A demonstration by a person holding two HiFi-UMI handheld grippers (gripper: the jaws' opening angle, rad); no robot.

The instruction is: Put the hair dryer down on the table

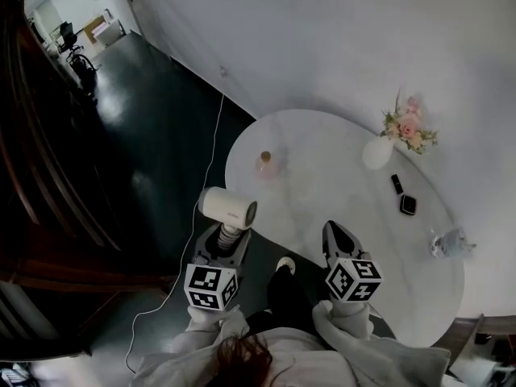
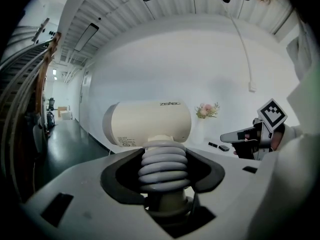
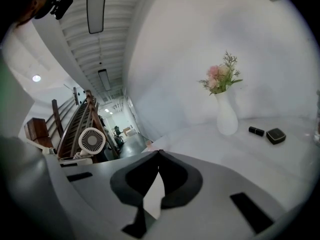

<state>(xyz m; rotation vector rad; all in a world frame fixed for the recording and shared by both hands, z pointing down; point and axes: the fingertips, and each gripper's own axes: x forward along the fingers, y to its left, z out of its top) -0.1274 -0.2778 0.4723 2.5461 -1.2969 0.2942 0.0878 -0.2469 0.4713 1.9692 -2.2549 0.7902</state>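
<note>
We show the hair dryer (image 1: 228, 206) held upright in the left gripper (image 1: 226, 237). Its ribbed grey handle (image 2: 162, 166) stands between the fingers (image 2: 120, 176), which are spread wide and pinch it from both sides. The cream barrel (image 2: 150, 126) lies crosswise above the fingertips. In the head view the hair dryer hangs in the air over the dark floor (image 1: 145, 135), just beside the left edge of the counter (image 1: 322, 192) and not resting on it. The right gripper (image 1: 333, 230) hovers above the counter's near edge with its fingers (image 3: 177, 179) pressed together on nothing. From its own view we see the dryer's round rear grille (image 3: 92, 140) off to the left. The counter is a white oval top. It carries a white vase (image 1: 377, 153) of pink flowers (image 1: 407, 127) near the far side and two small black items (image 1: 408, 205) just beside the vase. A small pinkish object (image 1: 267, 164) sits toward the left, and a clear object (image 1: 447, 243) lies at the right edge. A thin white cord (image 1: 211, 160) runs from the pale wall (image 1: 322, 39) across the floor. A corridor (image 1: 81, 31) opens at the upper left.
</note>
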